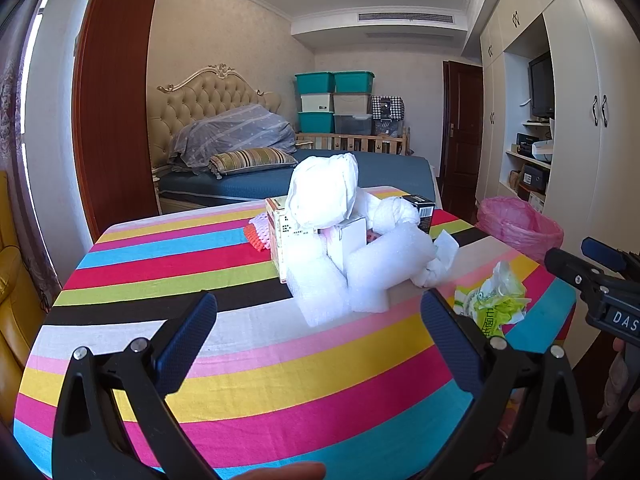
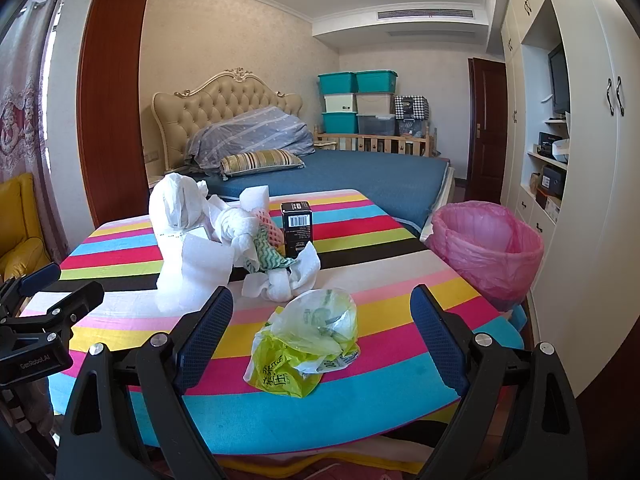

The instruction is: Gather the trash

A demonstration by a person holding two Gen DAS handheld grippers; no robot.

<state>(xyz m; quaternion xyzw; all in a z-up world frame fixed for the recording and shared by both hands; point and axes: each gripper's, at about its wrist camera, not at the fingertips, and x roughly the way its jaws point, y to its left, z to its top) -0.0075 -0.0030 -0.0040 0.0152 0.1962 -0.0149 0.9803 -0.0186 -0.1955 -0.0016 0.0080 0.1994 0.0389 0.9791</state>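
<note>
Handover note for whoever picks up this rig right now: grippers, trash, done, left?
Left gripper: open, empty, facing the white foam and paper pile.
Right gripper: open, empty, jaws either side of the crumpled yellow-green wrapper near the table edge.
Black box stands behind the pile.
Pink-lined bin beside the table on the right; no trash visible in it.
Left: everything.

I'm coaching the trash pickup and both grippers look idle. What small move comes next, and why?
Probably ease the open right gripper forward and down around the crumpled green-yellow wrapper. It lies loose on the striped tablecloth, centred between the fingers, nearest the pink-lined bin.
</note>
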